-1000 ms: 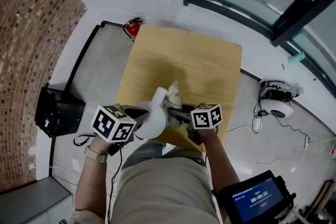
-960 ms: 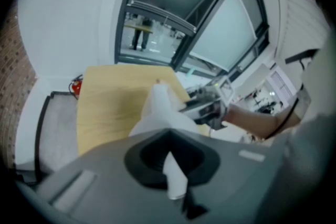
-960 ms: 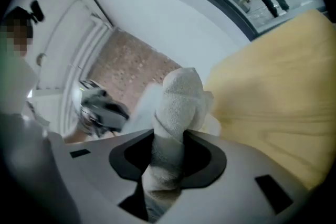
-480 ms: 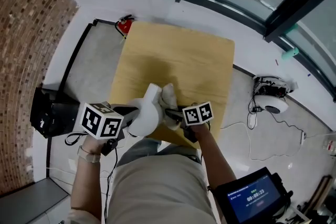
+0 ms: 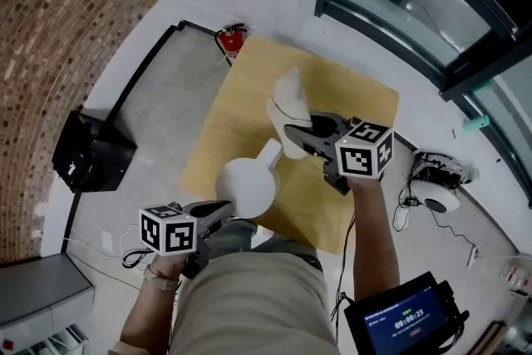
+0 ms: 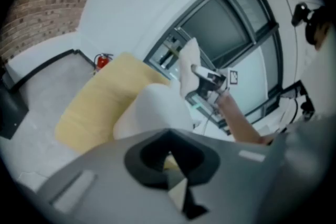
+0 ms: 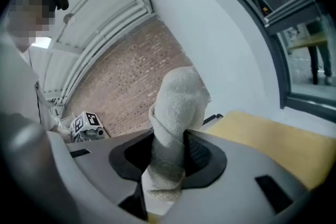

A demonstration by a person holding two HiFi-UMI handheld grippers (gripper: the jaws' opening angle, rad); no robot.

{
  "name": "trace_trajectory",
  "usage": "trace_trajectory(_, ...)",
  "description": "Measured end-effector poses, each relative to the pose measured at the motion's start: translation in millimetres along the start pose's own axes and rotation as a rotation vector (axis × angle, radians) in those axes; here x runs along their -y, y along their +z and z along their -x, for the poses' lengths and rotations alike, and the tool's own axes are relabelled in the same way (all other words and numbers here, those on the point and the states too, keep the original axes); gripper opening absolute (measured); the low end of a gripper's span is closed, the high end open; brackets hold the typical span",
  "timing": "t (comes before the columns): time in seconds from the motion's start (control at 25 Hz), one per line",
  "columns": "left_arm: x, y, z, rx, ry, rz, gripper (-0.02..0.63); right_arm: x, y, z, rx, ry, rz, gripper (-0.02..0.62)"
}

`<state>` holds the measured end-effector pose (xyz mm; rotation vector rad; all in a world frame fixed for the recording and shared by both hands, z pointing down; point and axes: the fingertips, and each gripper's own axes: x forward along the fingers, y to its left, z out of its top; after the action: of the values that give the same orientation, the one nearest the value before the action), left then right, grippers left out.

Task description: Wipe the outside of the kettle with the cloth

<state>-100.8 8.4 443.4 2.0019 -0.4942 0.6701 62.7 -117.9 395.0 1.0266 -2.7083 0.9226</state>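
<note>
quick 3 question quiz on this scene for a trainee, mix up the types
1. True or false: the cloth touches the kettle.
2. The right tool holds: A) the cloth B) the kettle C) nothing.
3. Fill in: the red thing on the floor past the table's far corner is a fire ____.
Key: 1 false, they are apart; 2 A; 3 extinguisher.
</note>
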Motion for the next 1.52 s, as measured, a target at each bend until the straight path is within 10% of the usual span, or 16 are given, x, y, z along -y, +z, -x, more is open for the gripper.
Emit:
trace_trajectory(0.16, 0.5, 1.6, -0.4, 0.014, 0.001, 0.02, 0.0, 3.0, -19.0, -31.5, -0.156, 0.055, 0.032, 0.146)
trace_trajectory(0.6, 1.8, 9.4, -2.6, 0.034, -0.003, -0.015, -0.002, 95.5, -143.6, -64.3, -0.16, -0.1, -0.479, 0.146)
trace_trajectory(0.88, 3.2, 13.4, 0.2, 0.022, 0.016, -0.068, -0.002, -5.2, 0.6, -29.3, 0.097, 0.077, -0.206, 0.146)
trace_trajectory(1.28, 4.2, 14.4, -7.5, 0.018, 0.018, -0.09, -0.002, 102.2, -171.6, -51.1, -0.032, -0.271, -0.595, 0.146)
trace_trajectory(1.52, 6.1, 13.3, -6.9, 0.013, 0.011, -0.104, -0.002, 13.9, -54.5, 1.7, 0.233, -0.109, -0.337, 0.146)
